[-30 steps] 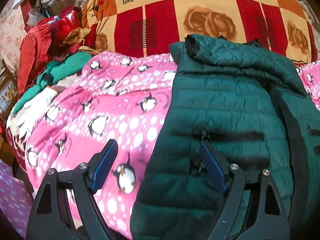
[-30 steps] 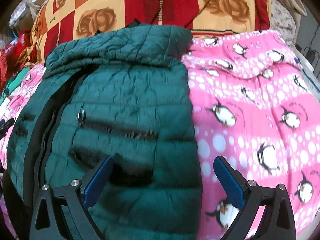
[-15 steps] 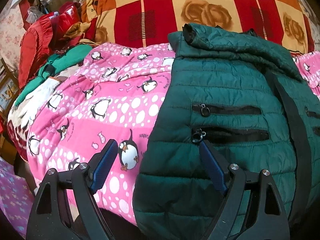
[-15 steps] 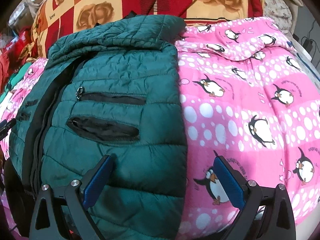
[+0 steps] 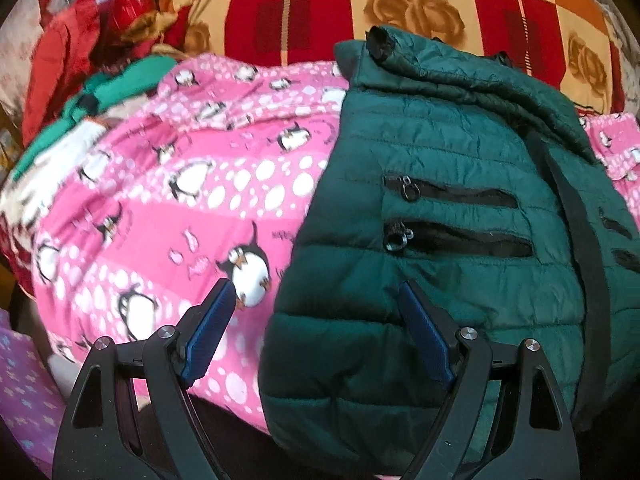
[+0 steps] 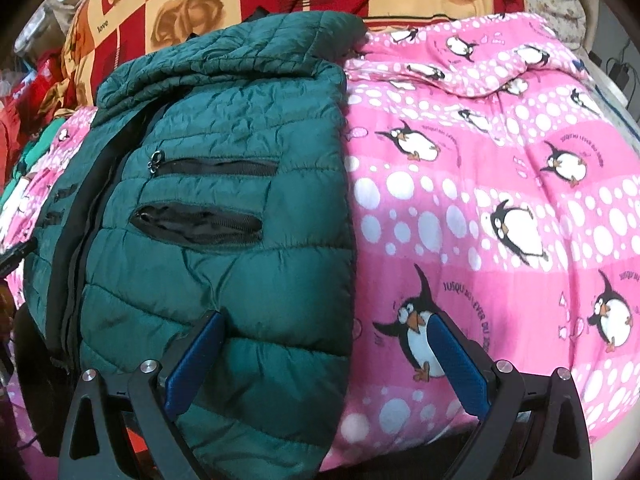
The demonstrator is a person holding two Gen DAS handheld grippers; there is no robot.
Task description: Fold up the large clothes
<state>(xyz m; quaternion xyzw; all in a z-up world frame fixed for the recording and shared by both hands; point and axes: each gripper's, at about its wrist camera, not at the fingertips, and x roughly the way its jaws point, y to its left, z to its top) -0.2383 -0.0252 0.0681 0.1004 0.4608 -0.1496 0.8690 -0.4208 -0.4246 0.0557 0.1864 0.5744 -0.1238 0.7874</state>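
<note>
Both tools open at the jacket's near hem

The green jacket (image 5: 452,216) lies on the penguin blanket (image 6: 500,184); left tool (image 5: 316,296) and right tool (image 6: 326,330) straddle its near corners, empty — each should pinch the full padded thickness before lifting.

Both wrist views sit close, facing across the bed; both share the green jacket (image 5: 440,208) (image 6: 224,208).

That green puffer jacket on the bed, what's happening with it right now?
A person with a gripper in each hand is folding the green puffer jacket, which lies on a pink penguin blanket with its sleeves already folded in across the top. The left gripper and right gripper both hang open over the jacket's two bottom corners, holding nothing, apparently lined up to grab the hem.
</note>
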